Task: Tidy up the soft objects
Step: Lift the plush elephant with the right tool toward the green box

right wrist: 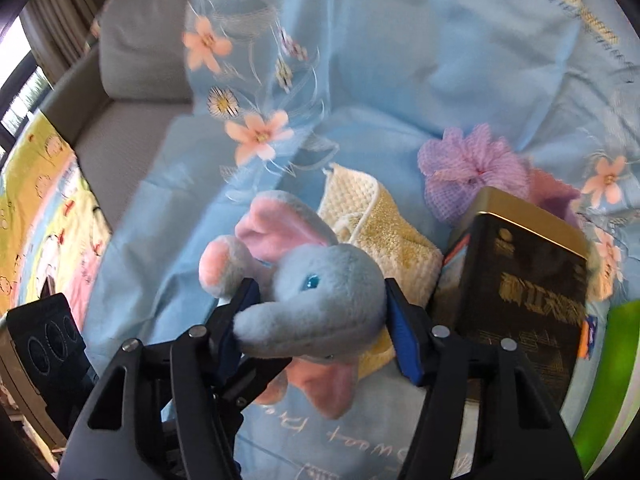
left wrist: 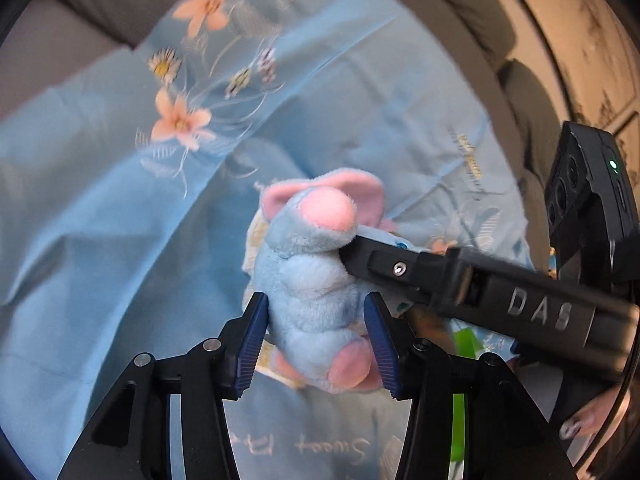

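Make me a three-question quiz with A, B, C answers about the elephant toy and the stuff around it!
1. Where is the yellow cloth?
A. right behind the elephant
B. on top of the dark box
C. on the grey sofa cushion

2. What colour are the elephant's ears?
A. green
B. pink
C. black

3. What is the left gripper doing?
A. hanging far above the elephant
B. its jaws are on either side of the elephant's body
C. holding the purple puff

Answers:
1. A, the right wrist view shows the cloth lying just behind the elephant's head on the blue sheet.
2. B, both views show pink ears on a light blue body.
3. B, the left wrist view shows the blue pads against the body's two sides.
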The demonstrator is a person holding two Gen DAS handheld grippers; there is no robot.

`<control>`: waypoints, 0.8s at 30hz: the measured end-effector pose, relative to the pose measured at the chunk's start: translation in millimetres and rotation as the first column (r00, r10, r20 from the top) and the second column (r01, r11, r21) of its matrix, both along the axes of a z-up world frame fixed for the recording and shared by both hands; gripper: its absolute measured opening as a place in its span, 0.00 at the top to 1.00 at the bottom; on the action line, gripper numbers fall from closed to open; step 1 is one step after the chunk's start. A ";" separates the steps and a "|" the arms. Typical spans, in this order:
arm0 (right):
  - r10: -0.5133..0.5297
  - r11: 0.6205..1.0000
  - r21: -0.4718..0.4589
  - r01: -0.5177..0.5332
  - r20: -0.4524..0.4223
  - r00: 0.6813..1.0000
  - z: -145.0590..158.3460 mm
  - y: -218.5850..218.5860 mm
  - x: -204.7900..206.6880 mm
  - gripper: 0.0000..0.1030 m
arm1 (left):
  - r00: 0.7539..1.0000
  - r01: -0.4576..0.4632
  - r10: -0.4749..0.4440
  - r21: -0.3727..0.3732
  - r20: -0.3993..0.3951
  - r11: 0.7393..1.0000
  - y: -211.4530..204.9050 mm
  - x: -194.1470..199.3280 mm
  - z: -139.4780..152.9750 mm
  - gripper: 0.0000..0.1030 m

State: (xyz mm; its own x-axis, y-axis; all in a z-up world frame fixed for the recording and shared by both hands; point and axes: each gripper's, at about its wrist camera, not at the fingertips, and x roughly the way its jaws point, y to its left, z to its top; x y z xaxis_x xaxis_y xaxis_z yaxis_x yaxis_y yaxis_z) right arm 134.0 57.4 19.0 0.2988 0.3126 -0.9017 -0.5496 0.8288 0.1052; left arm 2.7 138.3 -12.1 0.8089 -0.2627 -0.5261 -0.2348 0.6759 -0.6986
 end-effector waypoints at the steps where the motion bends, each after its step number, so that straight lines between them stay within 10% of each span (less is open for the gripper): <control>1: -0.001 1.000 0.009 0.001 0.038 0.999 7.9 -2.9 -10.9 0.40 | 1.000 0.008 -0.009 0.022 0.012 1.000 -3.6 -5.2 8.6 0.51; 12: -0.153 0.979 0.169 0.117 0.214 0.965 65.0 -69.6 -74.5 0.40 | 0.979 0.100 -0.125 0.157 0.159 0.983 -57.7 -34.3 62.5 0.51; 24: -0.306 0.917 0.329 0.225 0.222 0.926 50.2 -155.7 -108.5 0.39 | 0.941 0.180 -0.249 0.285 0.228 0.941 -126.8 -38.7 52.4 0.51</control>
State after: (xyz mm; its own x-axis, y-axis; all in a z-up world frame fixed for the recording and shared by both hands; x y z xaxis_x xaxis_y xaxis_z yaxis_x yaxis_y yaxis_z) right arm 25.5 -98.3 69.2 0.6211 0.4247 -0.6587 -0.3544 0.9018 0.2473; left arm -36.0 11.5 40.3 0.8642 -0.3293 -0.3805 0.1004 0.8538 -0.5109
